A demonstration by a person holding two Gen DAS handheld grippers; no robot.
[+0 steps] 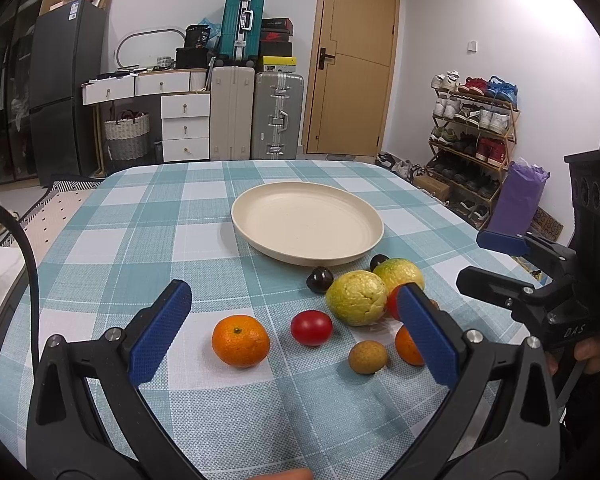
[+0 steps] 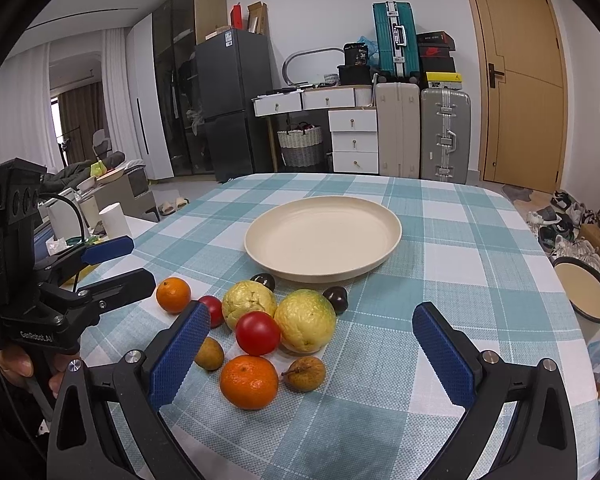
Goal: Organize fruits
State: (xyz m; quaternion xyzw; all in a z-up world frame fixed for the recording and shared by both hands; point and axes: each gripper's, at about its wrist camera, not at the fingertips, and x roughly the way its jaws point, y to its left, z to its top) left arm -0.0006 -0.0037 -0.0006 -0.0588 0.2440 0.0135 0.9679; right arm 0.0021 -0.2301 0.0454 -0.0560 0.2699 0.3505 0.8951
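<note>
- The fruits lie loose on the checked tablecloth [image 2: 460, 240], bunched just ahead of both grippers and short of the cream plate [image 2: 324, 236], which holds nothing yet; my guess is the plate is where they belong.
- Ahead of the right gripper [image 2: 312, 356], whose jaws stand wide apart and hold nothing, a red tomato [image 2: 258, 333] sits touching a yellow-green citrus [image 2: 306, 320], with a mandarin [image 2: 249, 381] nearest the fingertips. Closing on one could shove its neighbour, since they are round and pressed together.
- A small brown fruit [image 2: 304, 373] just beside the mandarin could get pinched along with it.
- The left gripper [image 1: 292, 332] is also spread open and empty, with a lone mandarin [image 1: 240, 340] and a second tomato [image 1: 311, 327] between its fingers' line. These stand apart, so they are safer picks.
- The tomatoes are likely soft; a hard squeeze could split the skin.
- Two dark plums [image 2: 335, 298] lie just before the plate's rim and may roll if bumped.
- Both grippers aim at the same cluster, so they could collide.
</note>
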